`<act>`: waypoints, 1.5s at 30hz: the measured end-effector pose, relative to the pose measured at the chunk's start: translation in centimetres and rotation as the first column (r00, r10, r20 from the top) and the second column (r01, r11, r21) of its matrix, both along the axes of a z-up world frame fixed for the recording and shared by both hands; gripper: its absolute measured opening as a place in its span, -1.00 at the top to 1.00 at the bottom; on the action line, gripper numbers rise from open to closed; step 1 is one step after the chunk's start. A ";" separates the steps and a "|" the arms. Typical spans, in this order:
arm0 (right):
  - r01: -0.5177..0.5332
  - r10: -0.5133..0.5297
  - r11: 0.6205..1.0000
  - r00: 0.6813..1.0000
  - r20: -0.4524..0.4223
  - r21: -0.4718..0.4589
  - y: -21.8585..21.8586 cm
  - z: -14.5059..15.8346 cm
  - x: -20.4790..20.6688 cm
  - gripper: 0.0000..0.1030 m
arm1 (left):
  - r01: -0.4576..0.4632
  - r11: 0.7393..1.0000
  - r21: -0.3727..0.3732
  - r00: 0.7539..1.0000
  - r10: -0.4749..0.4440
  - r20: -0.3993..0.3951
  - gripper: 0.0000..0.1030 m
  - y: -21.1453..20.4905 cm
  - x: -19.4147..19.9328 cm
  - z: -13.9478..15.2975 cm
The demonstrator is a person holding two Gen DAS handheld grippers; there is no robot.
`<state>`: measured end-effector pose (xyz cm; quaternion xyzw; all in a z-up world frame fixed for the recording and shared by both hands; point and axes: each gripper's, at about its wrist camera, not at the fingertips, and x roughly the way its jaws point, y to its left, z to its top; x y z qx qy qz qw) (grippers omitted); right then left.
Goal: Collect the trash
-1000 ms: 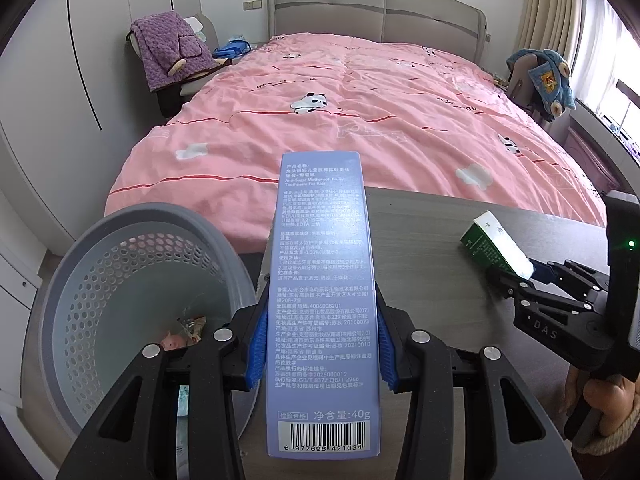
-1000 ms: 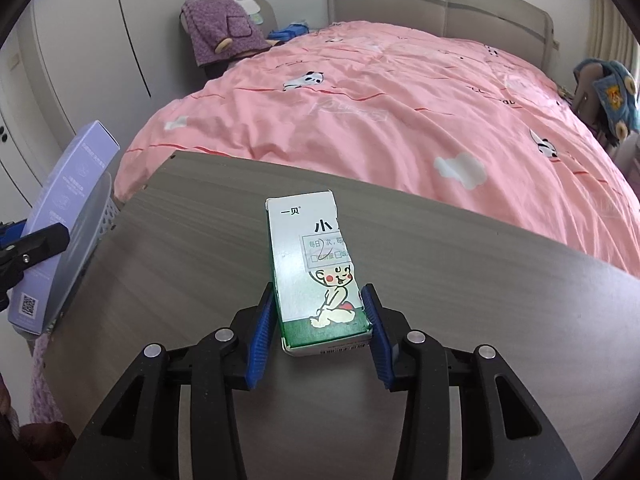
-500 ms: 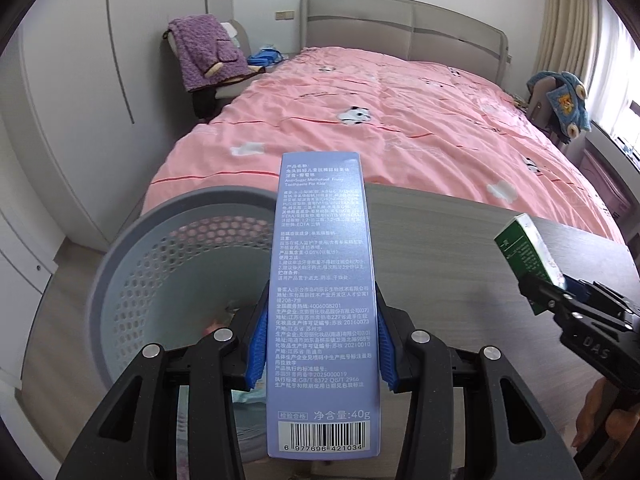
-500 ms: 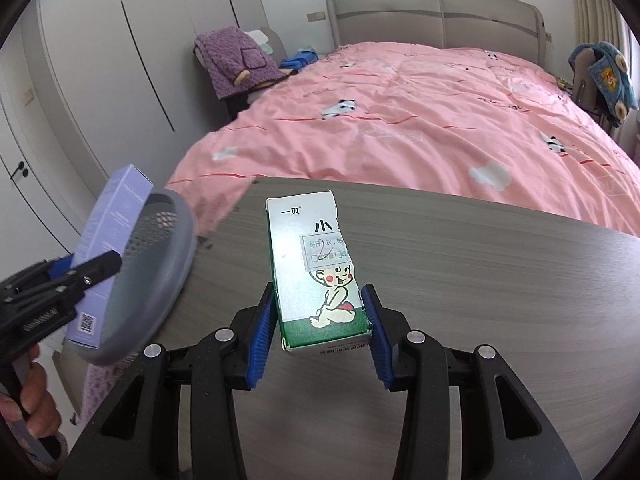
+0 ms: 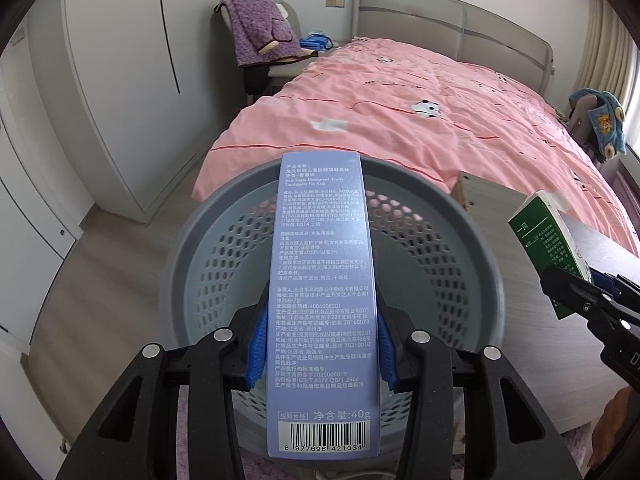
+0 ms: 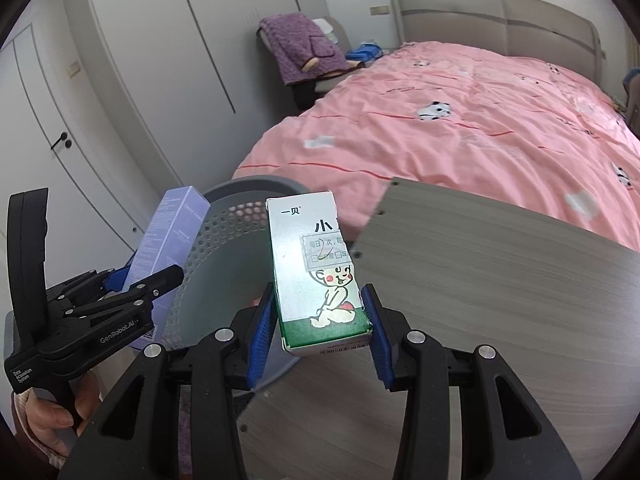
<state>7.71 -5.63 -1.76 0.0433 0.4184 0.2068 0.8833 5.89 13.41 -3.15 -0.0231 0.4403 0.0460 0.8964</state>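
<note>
Toothpaste box point(image 5: 322, 304) clamped lengthwise between pads of left gripper point(image 5: 320, 354), held over mouth of grey bin point(image 5: 472, 248). Right gripper point(image 6: 320, 330), jaws closed on green-white box point(image 6: 316, 272), held at table point(image 6: 500, 280) edge beside bin rim.

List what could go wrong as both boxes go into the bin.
1. The long purple toothpaste box in the left tool spans much of the grey basket; if released flat, it may catch on the rim.
2. The green and white box in the right tool hangs near the table edge, and could fall outside the basket.
3. The two tools are close and could bump.
</note>
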 end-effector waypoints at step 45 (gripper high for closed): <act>-0.047 0.048 0.999 0.999 0.013 -0.016 4.6 -0.5 1.1 -0.32 | -0.094 0.995 0.046 0.995 0.093 0.023 -0.44 4.0 0.1 1.0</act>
